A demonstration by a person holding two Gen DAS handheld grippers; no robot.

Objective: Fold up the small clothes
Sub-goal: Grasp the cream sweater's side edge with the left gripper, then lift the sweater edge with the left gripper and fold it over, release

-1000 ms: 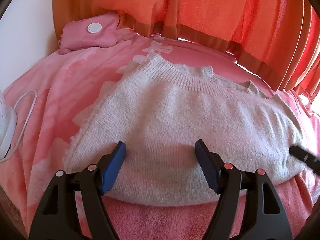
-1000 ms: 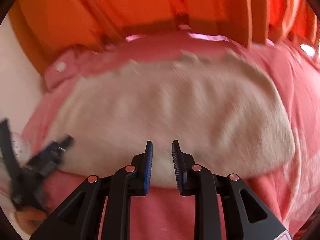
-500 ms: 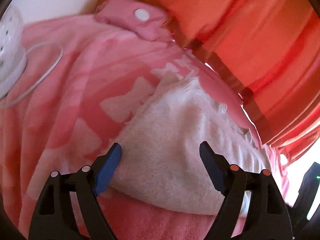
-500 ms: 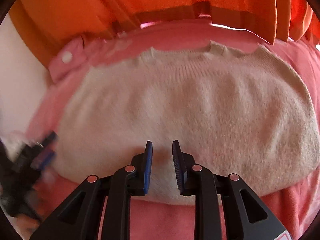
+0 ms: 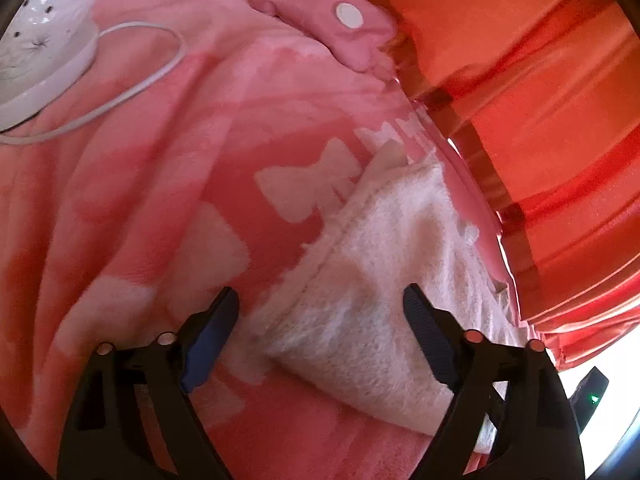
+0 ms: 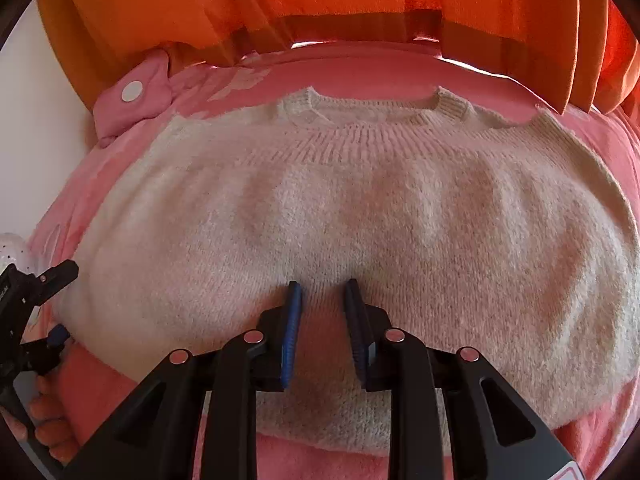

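A cream knitted sweater point(image 6: 340, 200) lies flat on a pink blanket point(image 5: 160, 200), neckline at the far side. My left gripper point(image 5: 320, 290) straddles the sweater's point(image 5: 380, 240) near left corner. Its jaws stand wide and are closing, and the pads do not press the knit. In the right wrist view that left gripper point(image 6: 66, 300) shows at the left edge, held by a hand point(image 6: 44, 420). My right gripper point(image 6: 323, 283) hangs over the middle of the near hem. Its jaws stand a narrow gap apart with nothing pinched between them.
A white perforated lamp point(image 5: 40, 40) with a looping white cord point(image 5: 160, 64) sits at the far left. A pink pouch point(image 5: 348, 16) with a white button lies by the orange curtain point(image 5: 520, 80), which hangs along the blanket's far edge.
The left gripper rolled and slid from the sweater's near middle to its left corner. The right gripper sank closer to the sweater's near hem, its narrow gap unchanged.
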